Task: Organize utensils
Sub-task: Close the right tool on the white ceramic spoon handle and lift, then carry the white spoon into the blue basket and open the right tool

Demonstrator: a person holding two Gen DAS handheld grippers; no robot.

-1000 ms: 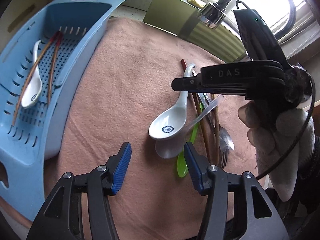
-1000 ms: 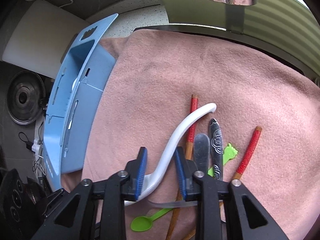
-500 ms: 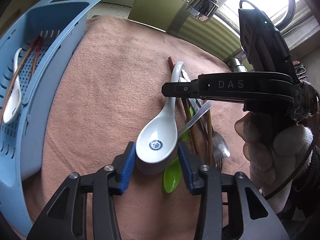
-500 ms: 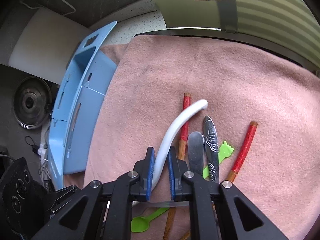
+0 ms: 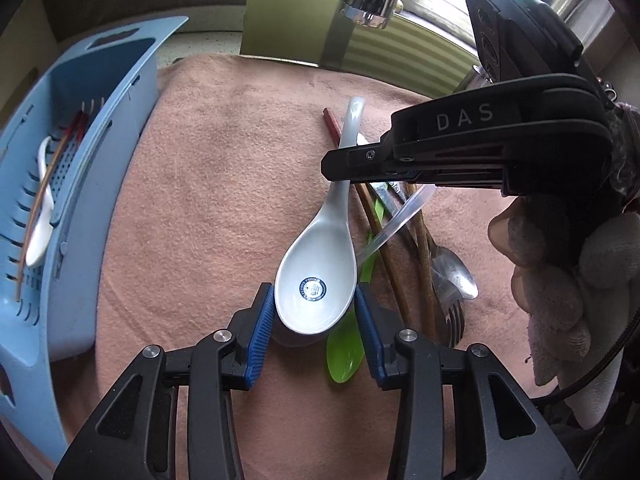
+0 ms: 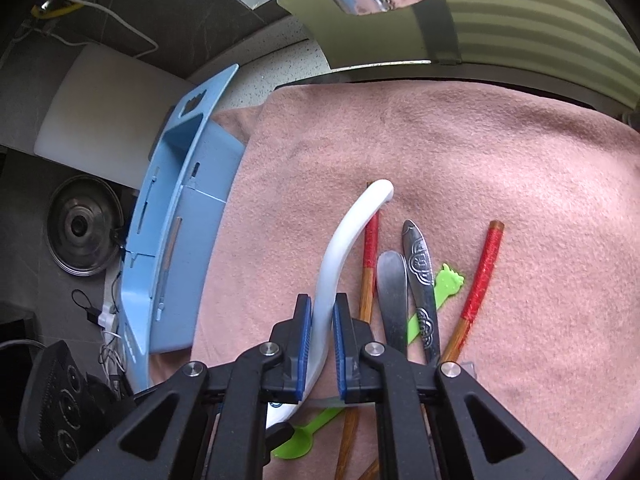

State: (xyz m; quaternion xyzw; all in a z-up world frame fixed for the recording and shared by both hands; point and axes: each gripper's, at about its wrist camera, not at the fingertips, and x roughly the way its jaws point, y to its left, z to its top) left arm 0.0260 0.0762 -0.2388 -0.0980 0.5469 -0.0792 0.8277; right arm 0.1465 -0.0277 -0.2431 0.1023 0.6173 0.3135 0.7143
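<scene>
A white ceramic spoon (image 5: 320,264) lies on the pink towel (image 5: 220,180) atop a pile of utensils. My left gripper (image 5: 314,312) is shut on its bowl, a blue pad against each side. The right gripper (image 6: 320,328) is shut on the curved handle of the same white spoon (image 6: 344,240); in the left wrist view the right gripper (image 5: 340,168) crosses the handle from the right. Beneath lie a green plastic spoon (image 5: 344,352), a clear plastic spoon (image 5: 400,220), wooden chopsticks (image 5: 380,232), a metal spoon (image 5: 456,272) and a fork (image 5: 452,316).
A blue drainer basket (image 5: 120,92) stands along the towel's left edge, holding another white spoon (image 5: 40,232) and chopsticks (image 5: 44,184). A chrome faucet head (image 5: 370,0) hangs over the far edge. A gloved hand (image 5: 560,280) holds the right gripper. A red-tipped chopstick (image 6: 482,272) lies apart at right.
My left gripper moved in over the spoon's bowl and its jaws narrowed onto it. The right jaws, open around the handle before, have shut on it.
</scene>
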